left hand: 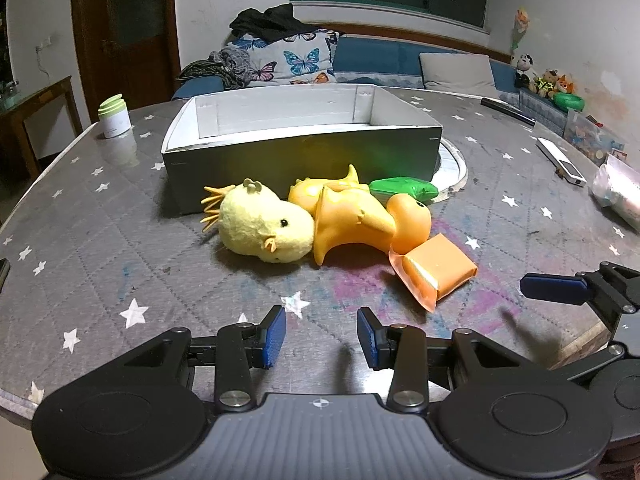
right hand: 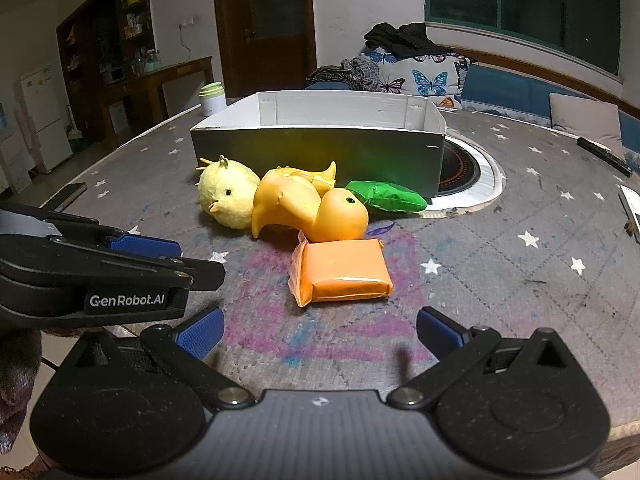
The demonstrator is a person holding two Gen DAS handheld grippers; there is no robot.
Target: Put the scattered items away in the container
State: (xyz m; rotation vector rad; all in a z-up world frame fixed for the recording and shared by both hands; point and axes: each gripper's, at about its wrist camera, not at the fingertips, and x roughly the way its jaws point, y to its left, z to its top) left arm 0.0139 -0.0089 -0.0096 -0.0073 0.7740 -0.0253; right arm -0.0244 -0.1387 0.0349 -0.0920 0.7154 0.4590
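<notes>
The box [left hand: 300, 152] stands open-topped on the surface [left hand: 100, 240], its white inside showing nothing from either view; along its near wall lie the scattered things, all outside it. A yellow plush chick [left hand: 264, 224] rests on its side, touching an orange rubber duck [left hand: 360, 216] that also lies tipped over; a green packet [left hand: 402, 189] sits just beside the duck, against the box's near corner; an orange packet [left hand: 436, 270] lies nearest the cameras, touching the duck's head. The left gripper [left hand: 321, 338] hovers low over the surface short of the toys, its fingers [left hand: 276, 336] moderately apart and holding nothing; the right gripper [right hand: 318, 330] faces the orange packet [right hand: 340, 272], its fingers [right hand: 200, 332] spread wide and empty. Farther off, a white jar with a green lid [left hand: 115, 116] stands near the box's left end; a round hotplate [right hand: 464, 176] is set in the surface behind the box; a white remote [left hand: 560, 162] lies well to the right.
</notes>
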